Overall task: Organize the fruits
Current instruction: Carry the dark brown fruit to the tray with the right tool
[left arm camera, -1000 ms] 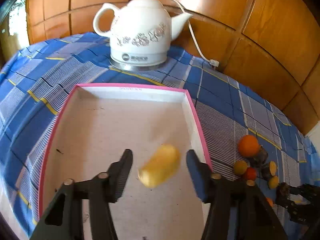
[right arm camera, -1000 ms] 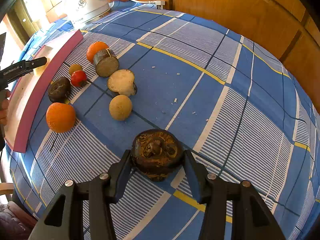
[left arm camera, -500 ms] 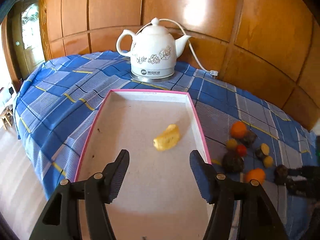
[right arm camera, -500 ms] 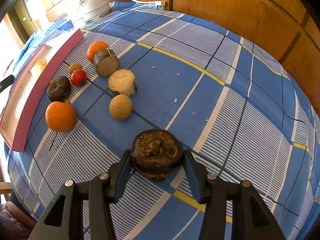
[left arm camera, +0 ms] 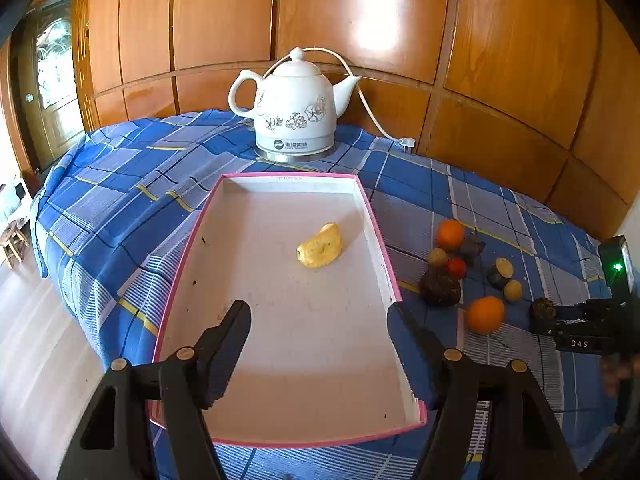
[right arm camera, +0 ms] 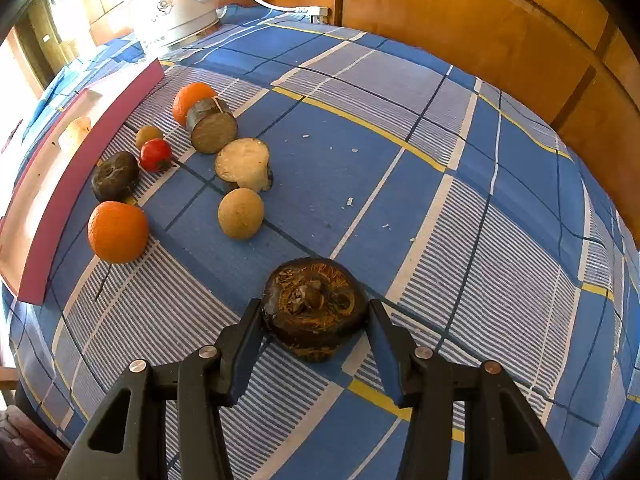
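Left wrist view: right gripper (left arm camera: 538, 318) body reads "DAS"; kettle (left arm camera: 294, 106) logo illegible.

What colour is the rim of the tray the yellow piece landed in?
Pink rim, white inside; clearest in the left wrist view.

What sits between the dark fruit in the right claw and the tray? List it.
The dark fruit has loose produce between it and the tray: a tan ball and an orange beside the tray's wall.
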The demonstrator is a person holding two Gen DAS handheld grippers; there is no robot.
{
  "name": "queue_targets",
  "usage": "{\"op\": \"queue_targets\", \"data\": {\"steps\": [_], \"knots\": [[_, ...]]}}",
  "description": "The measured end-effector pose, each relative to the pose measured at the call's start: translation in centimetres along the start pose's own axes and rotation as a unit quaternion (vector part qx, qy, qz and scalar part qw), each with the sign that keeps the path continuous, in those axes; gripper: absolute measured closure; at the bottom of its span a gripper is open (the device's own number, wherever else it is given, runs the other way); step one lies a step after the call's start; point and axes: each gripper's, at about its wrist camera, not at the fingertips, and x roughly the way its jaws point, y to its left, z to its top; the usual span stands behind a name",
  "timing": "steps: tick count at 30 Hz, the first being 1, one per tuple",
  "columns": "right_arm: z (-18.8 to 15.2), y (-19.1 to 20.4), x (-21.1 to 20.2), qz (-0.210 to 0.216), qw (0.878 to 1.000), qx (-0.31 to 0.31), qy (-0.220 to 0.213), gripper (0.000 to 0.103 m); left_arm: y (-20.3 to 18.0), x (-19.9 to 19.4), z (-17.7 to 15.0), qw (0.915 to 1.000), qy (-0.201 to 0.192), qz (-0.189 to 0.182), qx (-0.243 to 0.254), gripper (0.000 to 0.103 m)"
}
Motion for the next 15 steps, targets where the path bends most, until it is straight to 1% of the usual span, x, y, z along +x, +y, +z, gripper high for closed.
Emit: {"op": "queue_targets", "data": {"steps": [7,12,15], "knots": [[-0.8,0.4,-0.8,-0.007,1.000,0.025,0.013,0.052,0.5,-0.3,-0.1,1.0000,-0.003,-0.002,-0.008,0.029],[-2.2,0.7,-1.7,0.018,0.998,0.059,0.013,0.052,0.8,-0.4,-0.4,0.9999,-0.001,-0.002,-0.012,0.029],[-2.8,1.3,-2.4,0.037,0.997,0.067,0.008,0.052,0.9,-0.3,-0.6,0.9999,0.001,-0.002,-0.015,0.029]]}}
